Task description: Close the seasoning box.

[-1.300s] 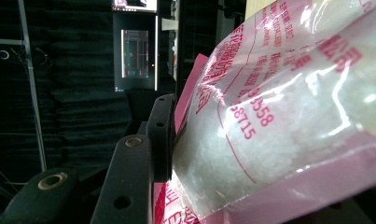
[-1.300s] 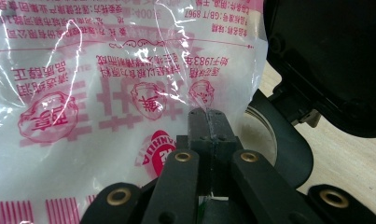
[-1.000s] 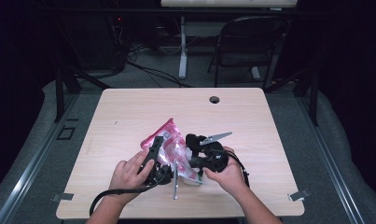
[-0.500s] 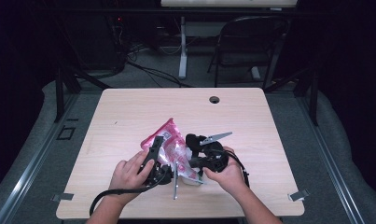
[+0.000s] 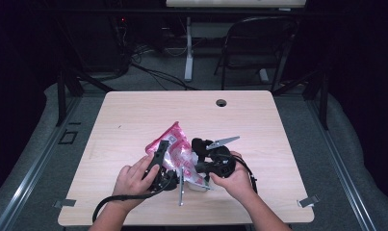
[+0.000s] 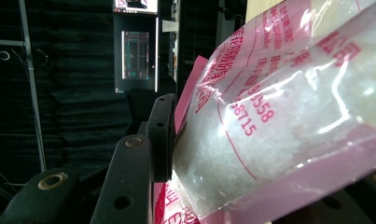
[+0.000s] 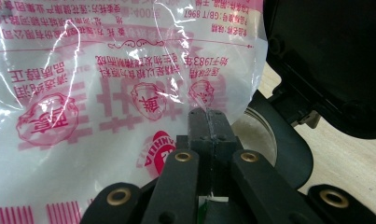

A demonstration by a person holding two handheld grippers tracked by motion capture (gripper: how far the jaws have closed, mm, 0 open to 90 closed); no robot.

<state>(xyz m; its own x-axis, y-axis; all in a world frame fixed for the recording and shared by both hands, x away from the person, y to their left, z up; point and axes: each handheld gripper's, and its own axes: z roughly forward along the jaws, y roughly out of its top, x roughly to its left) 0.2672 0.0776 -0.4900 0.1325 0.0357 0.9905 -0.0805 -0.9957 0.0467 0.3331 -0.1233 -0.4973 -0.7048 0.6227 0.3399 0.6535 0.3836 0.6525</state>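
A pink and clear plastic bag (image 5: 174,147) of white granules with red print lies between both hands near the table's front edge. My left gripper (image 5: 164,153) stands along the bag's left side. In the left gripper view its jaws (image 6: 269,154) straddle the filled bag (image 6: 288,107), and the left pad (image 6: 163,130) presses into it. My right gripper (image 5: 200,169) comes at the bag from the right. In the right gripper view its jaws (image 7: 208,114) are pressed together on the film at the lower edge of the bag (image 7: 106,70).
The wooden table (image 5: 134,110) has a round cable hole (image 5: 221,102) near its far edge. A black cable (image 5: 115,201) trails from the left gripper toward the front edge. A folding chair (image 5: 259,43) and a desk leg (image 5: 188,53) stand beyond the table.
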